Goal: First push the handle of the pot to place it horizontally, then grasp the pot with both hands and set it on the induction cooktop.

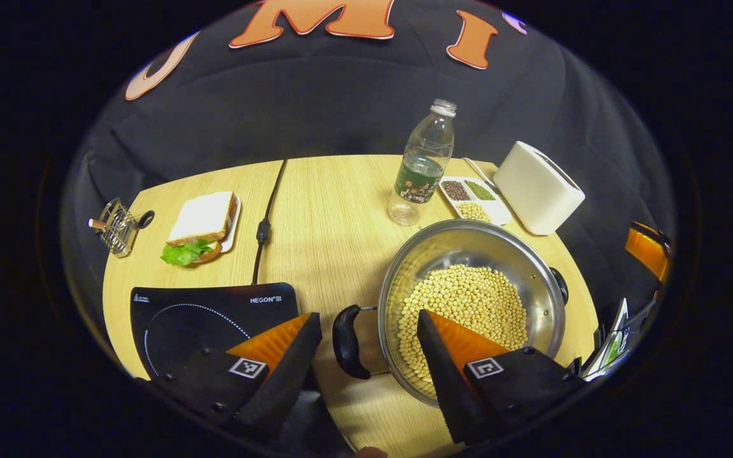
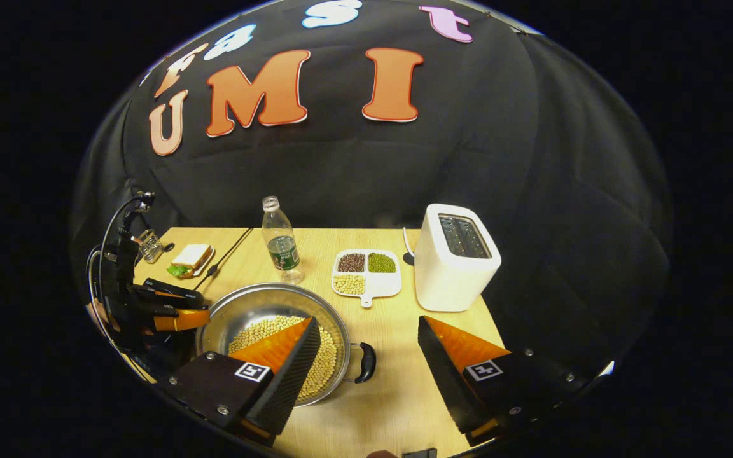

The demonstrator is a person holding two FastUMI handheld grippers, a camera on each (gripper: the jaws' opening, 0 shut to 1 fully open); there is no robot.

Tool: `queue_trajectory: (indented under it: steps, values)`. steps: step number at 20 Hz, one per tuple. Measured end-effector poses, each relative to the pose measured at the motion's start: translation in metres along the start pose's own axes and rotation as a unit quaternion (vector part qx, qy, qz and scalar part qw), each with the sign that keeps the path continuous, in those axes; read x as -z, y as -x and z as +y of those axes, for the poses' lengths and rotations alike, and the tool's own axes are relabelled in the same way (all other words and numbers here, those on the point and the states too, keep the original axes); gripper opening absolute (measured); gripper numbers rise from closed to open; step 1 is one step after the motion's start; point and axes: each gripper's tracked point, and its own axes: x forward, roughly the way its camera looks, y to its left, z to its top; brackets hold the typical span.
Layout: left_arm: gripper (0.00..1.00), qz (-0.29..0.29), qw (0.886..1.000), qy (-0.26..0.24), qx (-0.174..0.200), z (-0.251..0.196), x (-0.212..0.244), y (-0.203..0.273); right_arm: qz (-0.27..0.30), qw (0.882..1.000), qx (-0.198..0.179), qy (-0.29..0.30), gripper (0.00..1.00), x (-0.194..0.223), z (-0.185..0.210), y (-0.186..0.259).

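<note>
While the pot (image 1: 468, 299) of beans sat just right of the induction cooktop (image 1: 207, 318) | your left gripper (image 1: 366, 356) straddled its near handle (image 1: 345, 341), jaws apart | your right gripper (image 2: 366, 362) bracketed the far handle (image 2: 365, 362), also apart, likely for the two-handed lift.

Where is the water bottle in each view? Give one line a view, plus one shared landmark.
Left gripper view: water bottle upper centre, just behind the pot.
Right gripper view: water bottle centre-left, behind the pot.
Shared landmark: the white toaster.
</note>
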Motion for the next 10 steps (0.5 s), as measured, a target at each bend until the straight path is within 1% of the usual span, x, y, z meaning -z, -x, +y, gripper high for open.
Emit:
queue_trajectory:
  steps: [4, 5, 7, 8, 10]
  values:
    - [0.99, 0.023, 1.000, 0.007, -0.009, 0.002, 0.012, -0.020, 0.058, 0.998, 0.000, 0.002, 0.96, 0.045, 0.010, -0.035]
    - [1.00, 0.027, 1.000, 0.008, -0.013, 0.004, 0.014, -0.025, 0.073, 0.997, 0.002, 0.003, 0.96, 0.057, 0.011, -0.042]
    - [0.98, 0.033, 0.999, 0.016, -0.014, 0.003, 0.016, -0.030, 0.094, 0.996, 0.008, 0.004, 0.96, 0.077, 0.011, -0.056]
    - [0.99, 0.036, 0.999, 0.018, -0.014, 0.002, 0.020, -0.031, 0.100, 0.995, 0.011, 0.003, 0.96, 0.085, 0.010, -0.062]
    - [0.94, 0.042, 0.999, 0.021, -0.016, 0.002, 0.026, -0.033, 0.117, 0.993, 0.010, -0.005, 0.96, 0.100, 0.010, -0.069]
